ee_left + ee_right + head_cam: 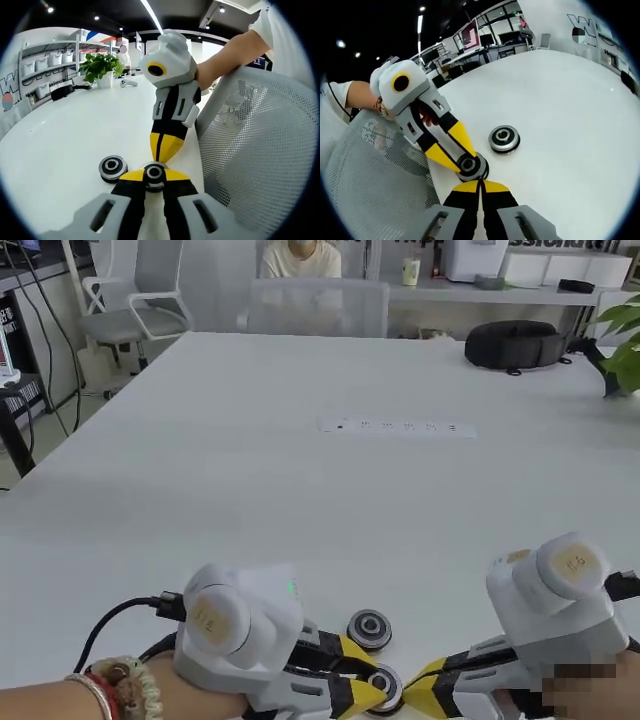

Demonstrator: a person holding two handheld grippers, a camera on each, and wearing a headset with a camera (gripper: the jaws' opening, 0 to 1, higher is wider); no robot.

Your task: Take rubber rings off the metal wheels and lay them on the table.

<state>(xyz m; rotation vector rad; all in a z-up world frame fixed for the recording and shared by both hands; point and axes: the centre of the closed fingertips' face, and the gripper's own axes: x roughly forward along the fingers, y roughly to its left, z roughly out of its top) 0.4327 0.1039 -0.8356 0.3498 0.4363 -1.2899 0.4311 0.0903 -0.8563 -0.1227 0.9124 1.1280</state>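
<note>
Currently | left gripper [154, 181]: jaws clamped across near metal wheel [472, 166] at table [300, 490] edge | right gripper [481, 187]: jaws together, tip touching that wheel's rubber ring [484, 165] | second wheel [370, 628]: just beside, ring on | progress: judged at start; both rings left to strip and lay down.

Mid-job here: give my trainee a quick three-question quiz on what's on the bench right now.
1. How many round metal wheels with black rubber rings are on the white table?
2. True or false: the free wheel touches the gripped wheel.
3. Whose jaws straddle the gripped wheel? A) left gripper B) right gripper
Key: 1. two; 2. false, they lie apart; 3. A.
</note>
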